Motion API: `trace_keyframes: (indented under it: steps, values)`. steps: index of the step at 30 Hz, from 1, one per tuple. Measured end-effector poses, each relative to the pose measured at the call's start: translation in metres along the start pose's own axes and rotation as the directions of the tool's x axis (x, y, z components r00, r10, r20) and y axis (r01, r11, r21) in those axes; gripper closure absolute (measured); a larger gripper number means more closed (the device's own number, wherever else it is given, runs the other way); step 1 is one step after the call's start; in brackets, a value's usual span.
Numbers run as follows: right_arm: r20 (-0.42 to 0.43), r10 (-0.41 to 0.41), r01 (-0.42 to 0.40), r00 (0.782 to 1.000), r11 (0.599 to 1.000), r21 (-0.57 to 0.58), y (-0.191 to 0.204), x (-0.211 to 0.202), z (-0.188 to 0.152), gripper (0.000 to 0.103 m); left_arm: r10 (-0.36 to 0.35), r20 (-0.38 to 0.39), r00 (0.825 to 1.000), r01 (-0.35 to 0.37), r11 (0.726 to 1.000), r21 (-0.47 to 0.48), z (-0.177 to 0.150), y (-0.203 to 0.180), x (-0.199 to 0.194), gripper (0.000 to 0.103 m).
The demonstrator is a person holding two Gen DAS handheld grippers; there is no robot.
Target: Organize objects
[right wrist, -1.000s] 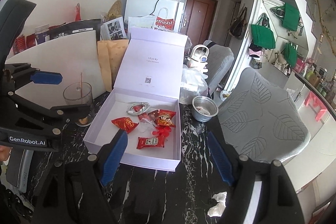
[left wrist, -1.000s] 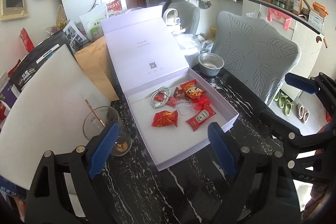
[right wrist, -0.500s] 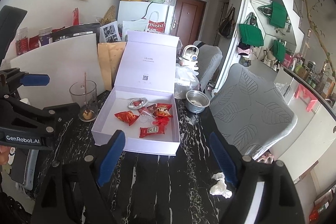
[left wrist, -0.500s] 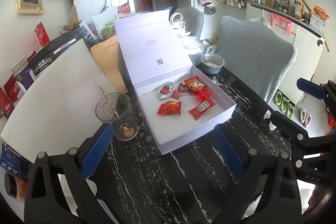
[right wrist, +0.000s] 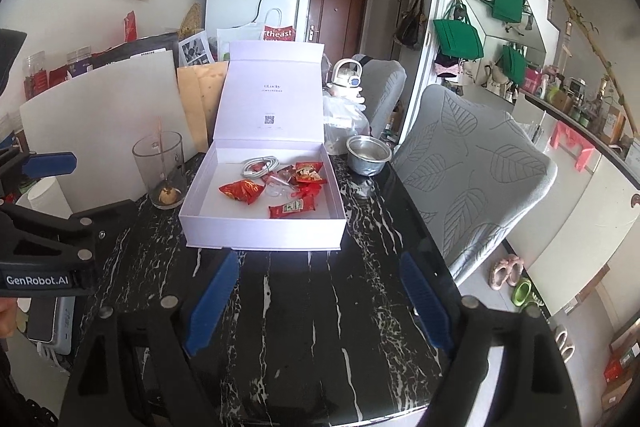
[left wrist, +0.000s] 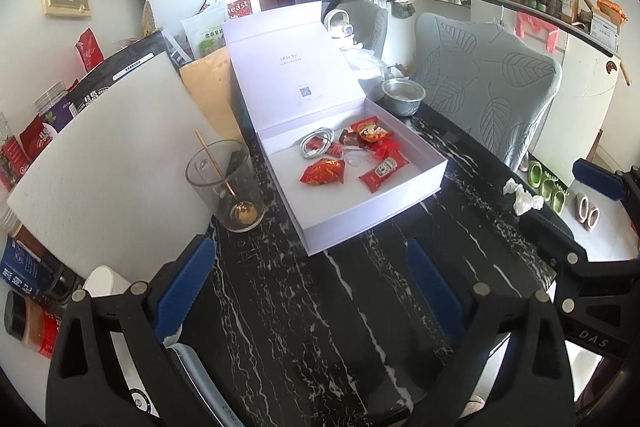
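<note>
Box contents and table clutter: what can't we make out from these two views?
- Clear wrapper in the box: transparent, contents unreadable, both views.
- Lid print: too small to read.
- Steel bowl: the rim hides its inside, right view.
- Phone: half hidden behind the left gripper, right view.
- Packets behind the white board: mostly covered, left view.

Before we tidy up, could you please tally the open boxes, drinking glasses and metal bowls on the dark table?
open box: 1
drinking glass: 1
metal bowl: 1
Total: 3
</note>
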State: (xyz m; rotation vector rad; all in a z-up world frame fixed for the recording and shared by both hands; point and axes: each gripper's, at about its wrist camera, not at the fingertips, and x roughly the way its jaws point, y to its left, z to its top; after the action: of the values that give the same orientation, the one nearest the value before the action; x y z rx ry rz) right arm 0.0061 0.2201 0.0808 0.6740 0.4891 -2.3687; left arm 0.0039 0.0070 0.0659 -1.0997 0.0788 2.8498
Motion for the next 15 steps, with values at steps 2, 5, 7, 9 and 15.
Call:
trace_keyframes:
  steps: [2, 5, 7, 9, 15]
  values:
    - [-0.007, 0.002, -0.001, 1.000, 1.000, 0.007, 0.000, -0.001, -0.005, 0.019, 0.000, -0.002, 1.000, 0.000, 1.000, 0.001, -0.004, -0.001, -0.001, 0.006]
    - [-0.019, 0.010, -0.010, 1.000, 1.000, 0.010, 0.001, -0.001, -0.010, 0.019, -0.026, -0.023, 0.999, 0.026, 1.000, -0.008, -0.012, -0.003, 0.002, 0.006]
    - [-0.027, 0.013, -0.013, 1.000, 1.000, 0.008, 0.001, 0.002, -0.012, 0.019, -0.038, -0.041, 0.998, 0.038, 0.999, -0.014, -0.017, -0.004, 0.004, 0.006]
    - [-0.037, 0.017, -0.017, 0.999, 1.000, 0.010, 0.000, 0.005, -0.014, 0.019, -0.043, -0.048, 0.998, 0.042, 0.999, -0.022, -0.021, -0.003, 0.006, 0.006]
    - [-0.051, 0.023, -0.022, 0.998, 1.000, 0.011, 0.001, 0.011, -0.015, 0.019, -0.064, -0.064, 0.996, 0.062, 0.997, -0.037, -0.024, 0.001, 0.011, 0.006]
